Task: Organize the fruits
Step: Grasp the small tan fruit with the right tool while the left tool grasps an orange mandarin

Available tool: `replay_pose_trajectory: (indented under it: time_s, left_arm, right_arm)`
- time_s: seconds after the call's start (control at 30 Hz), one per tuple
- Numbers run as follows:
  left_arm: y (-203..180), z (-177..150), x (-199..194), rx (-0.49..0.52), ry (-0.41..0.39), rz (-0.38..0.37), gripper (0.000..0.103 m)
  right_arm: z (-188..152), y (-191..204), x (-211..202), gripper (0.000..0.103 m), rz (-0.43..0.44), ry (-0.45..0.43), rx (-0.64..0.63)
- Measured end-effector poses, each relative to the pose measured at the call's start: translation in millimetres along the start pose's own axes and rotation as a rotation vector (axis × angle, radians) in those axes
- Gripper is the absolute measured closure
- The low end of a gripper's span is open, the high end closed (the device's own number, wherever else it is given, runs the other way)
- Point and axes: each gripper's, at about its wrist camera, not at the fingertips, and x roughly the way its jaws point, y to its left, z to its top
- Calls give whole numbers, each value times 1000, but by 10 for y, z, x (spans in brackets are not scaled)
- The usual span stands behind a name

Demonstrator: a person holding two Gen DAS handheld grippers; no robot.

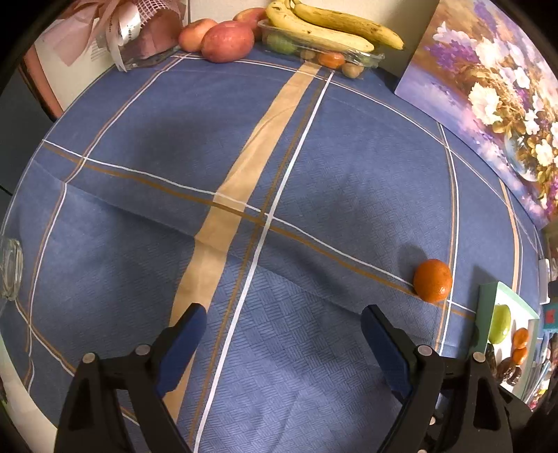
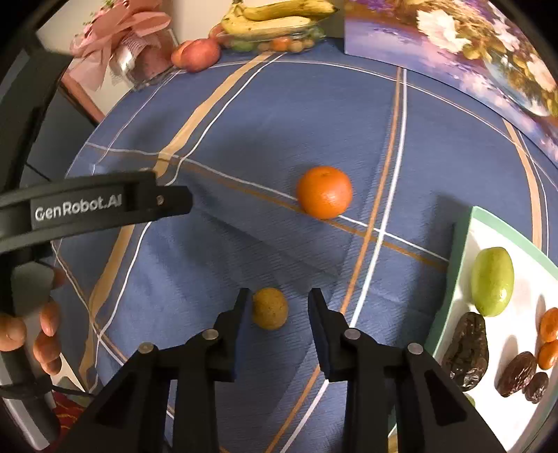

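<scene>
Small round tan-brown fruit (image 2: 270,308), matte-skinned, on the blue cloth (image 2: 244,122) just nearer than the orange (image 2: 324,192). Right gripper (image 2: 279,292) straddling it, narrowly parted, one pad touching, the other clear. Left gripper (image 1: 284,308) spread wide, empty, left of the orange. Right of the orange, green-rimmed white tray (image 2: 464,244): green fruit (image 2: 492,280), dark dates (image 2: 467,348), small orange pieces (image 2: 549,324). Far beyond the orange, clear tray (image 1: 369,57) under bananas (image 1: 324,33).

Orange mandarin (image 2: 324,192) on blue cloth; small tan round fruit (image 2: 270,308) nearer, resting apart.
</scene>
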Motion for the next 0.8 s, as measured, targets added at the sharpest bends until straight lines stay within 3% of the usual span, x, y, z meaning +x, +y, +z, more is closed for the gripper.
replay_pose_trajectory:
  time_s: [0.43,0.7,0.8]
  left_arm:
    - [-3,19,4,-2,0,6,11]
    - [-126,5,-63,19,-36,-26,12]
    - [-244,8,-102,43,-55,-67,21]
  right_arm:
    - [-40,173,97,77,-1,26,-61]
    - [-14,-118,-177,77,-60,-60,31]
    - [-5,-283,-313,77,-75,-101,75]
